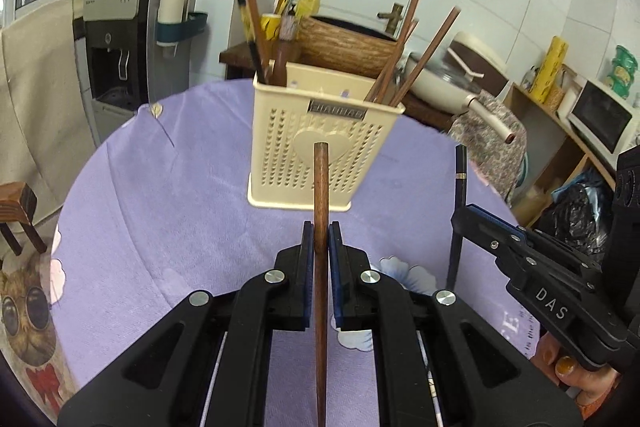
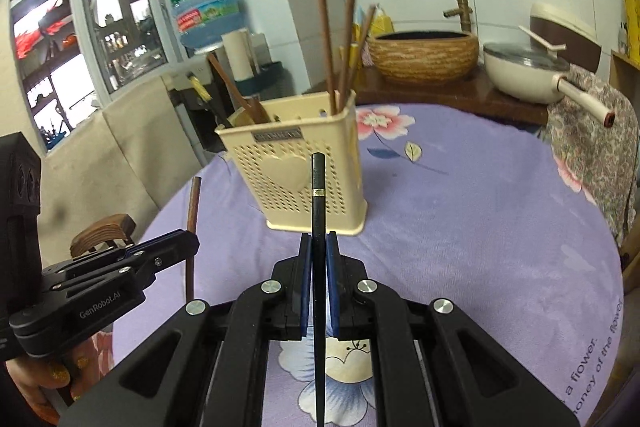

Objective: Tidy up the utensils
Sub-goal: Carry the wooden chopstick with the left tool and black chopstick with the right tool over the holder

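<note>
both claws, left [image 1: 320,239] and right [image 2: 319,251], clamped, side by side.

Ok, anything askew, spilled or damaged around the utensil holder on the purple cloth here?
Nothing stands out. The cream perforated plastic holder stands upright on the purple flowered tablecloth, with brown chopsticks leaning inside. The left gripper is shut on a brown wooden chopstick, the right gripper on a black chopstick.

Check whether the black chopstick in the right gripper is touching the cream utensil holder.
Apart. The left wrist view shows the black chopstick off to the side of the cream utensil holder, with purple tablecloth visible between them.
</note>
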Demonstrator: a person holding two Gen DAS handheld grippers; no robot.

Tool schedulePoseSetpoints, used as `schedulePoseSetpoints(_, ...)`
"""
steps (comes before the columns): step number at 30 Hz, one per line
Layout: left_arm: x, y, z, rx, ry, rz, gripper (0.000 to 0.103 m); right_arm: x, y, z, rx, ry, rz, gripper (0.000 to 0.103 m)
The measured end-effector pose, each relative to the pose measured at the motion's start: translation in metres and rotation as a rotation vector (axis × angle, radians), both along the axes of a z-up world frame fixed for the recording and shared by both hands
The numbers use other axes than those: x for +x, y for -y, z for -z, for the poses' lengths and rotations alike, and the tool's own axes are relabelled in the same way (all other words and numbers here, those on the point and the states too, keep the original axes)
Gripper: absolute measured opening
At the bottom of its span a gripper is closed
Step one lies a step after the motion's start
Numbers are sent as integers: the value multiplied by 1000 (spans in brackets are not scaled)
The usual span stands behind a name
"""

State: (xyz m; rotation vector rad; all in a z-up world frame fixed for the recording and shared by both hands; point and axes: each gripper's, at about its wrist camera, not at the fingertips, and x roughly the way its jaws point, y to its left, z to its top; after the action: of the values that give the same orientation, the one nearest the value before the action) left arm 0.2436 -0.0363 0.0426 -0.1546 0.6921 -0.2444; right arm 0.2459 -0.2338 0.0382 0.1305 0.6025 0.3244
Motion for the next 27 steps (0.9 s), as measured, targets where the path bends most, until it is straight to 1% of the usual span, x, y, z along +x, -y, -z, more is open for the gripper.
schedulePoseSetpoints(5, -16, -1, -28, -18, 56, 26, 7, -18, 0, -24, -1, 53, -40, 7)
schedulePoseSetpoints(7, -23, 0, -38, -12, 82, 37, 7, -23, 0, -30, 1, 63, -56, 7)
schedulePoseSetpoints(10, -30, 2, -50, -1, 108, 50, 7, -32, -2, -37, -22, 89, -76, 7)
schedulePoseSetpoints(15, -32, 7, -61, 20, 130, 57, 7, -36, -8, -47, -59, 115, -88, 7)
schedulePoseSetpoints(21, -22, 8, -67, 34, 137, 54, 7, -31, -9, -57, -88, 134, -90, 7)
schedulePoseSetpoints(27, -15, 7, -80, 54, 160, 67, 7, -21, -6, -74, -78, 121, -108, 7)
